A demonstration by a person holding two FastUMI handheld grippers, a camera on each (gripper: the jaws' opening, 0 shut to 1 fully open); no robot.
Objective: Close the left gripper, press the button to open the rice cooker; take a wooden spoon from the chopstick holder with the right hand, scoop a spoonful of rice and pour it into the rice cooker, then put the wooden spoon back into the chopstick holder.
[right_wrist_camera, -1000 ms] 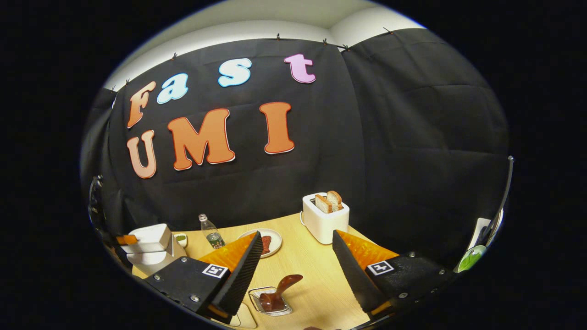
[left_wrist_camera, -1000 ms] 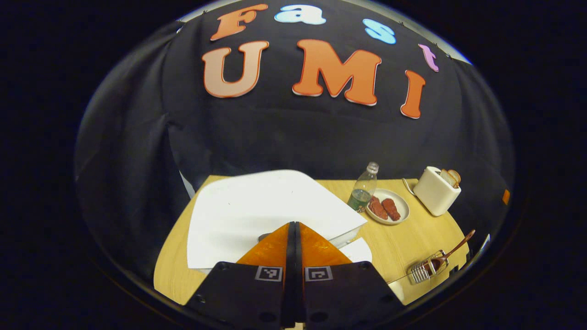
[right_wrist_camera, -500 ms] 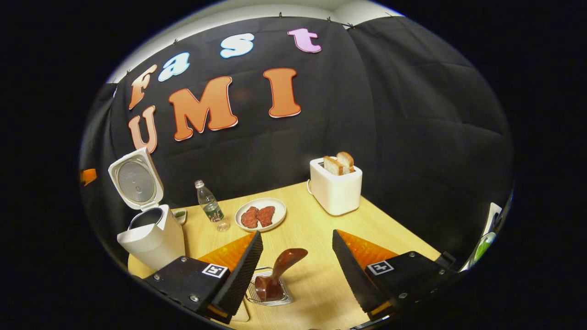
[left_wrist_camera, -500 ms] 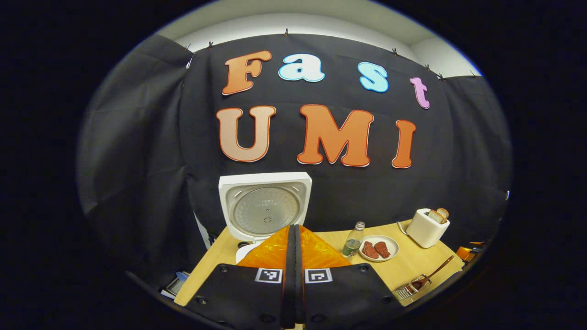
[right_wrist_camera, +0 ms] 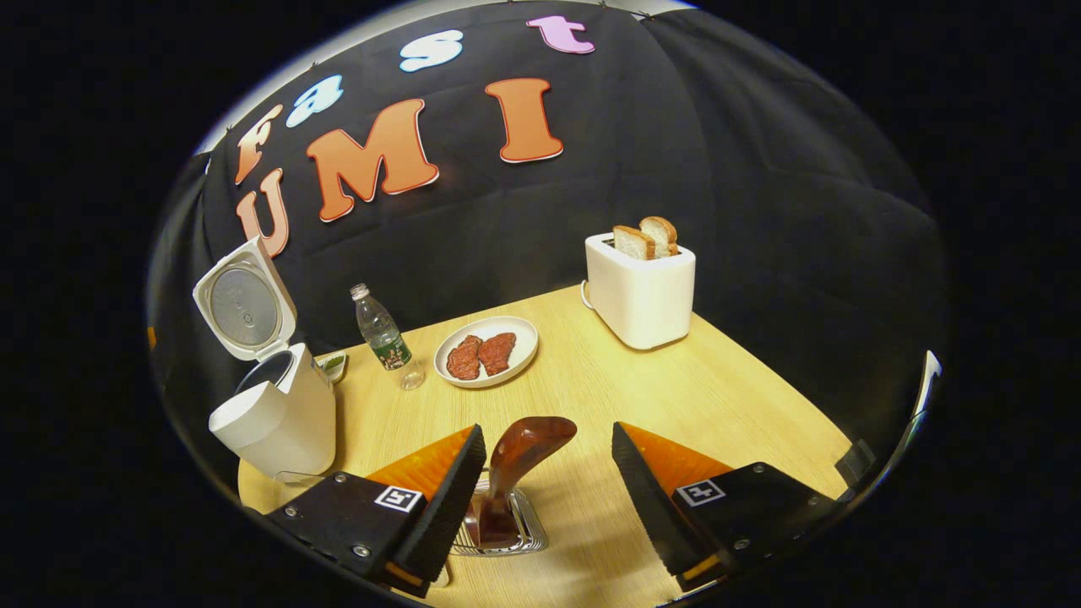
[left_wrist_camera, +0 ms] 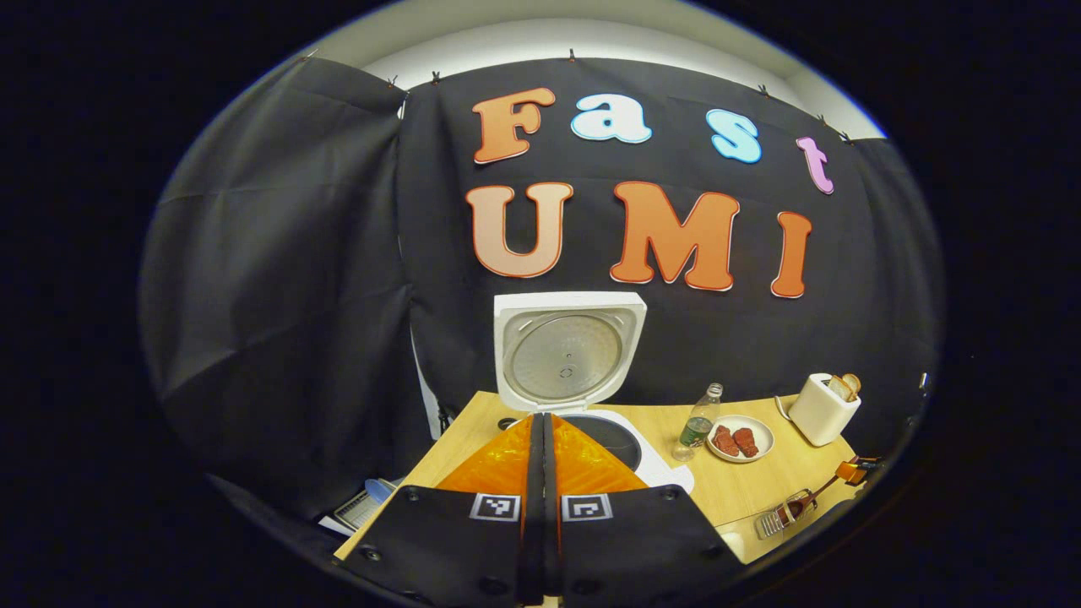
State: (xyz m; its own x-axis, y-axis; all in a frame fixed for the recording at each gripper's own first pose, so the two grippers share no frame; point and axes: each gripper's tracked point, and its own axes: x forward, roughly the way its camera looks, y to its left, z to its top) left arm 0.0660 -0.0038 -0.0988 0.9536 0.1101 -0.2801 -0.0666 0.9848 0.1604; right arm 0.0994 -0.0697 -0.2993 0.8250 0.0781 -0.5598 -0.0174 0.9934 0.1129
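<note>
Left tool (left_wrist_camera: 542, 422): fingers pressed flat together, no gap between them, nothing held, pointed forward and raised above the counter (left_wrist_camera: 743, 490). Right tool (right_wrist_camera: 549, 439): fingers (right_wrist_camera: 452, 498) spread wide apart, nothing gripped, angled down toward the counter and held low over it. The right tool is also glimpsed far off at the left gripper view's right edge.

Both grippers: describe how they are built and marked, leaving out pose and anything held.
The left gripper has a black, bolted body carrying two square black-and-white coded tags, one per finger; its fingers taper to a wedge. The right gripper has the same black bolted blocks with one tag each, and the inner faces of its fingers are finely ribbed. No cables or sleeves are visible.
</note>
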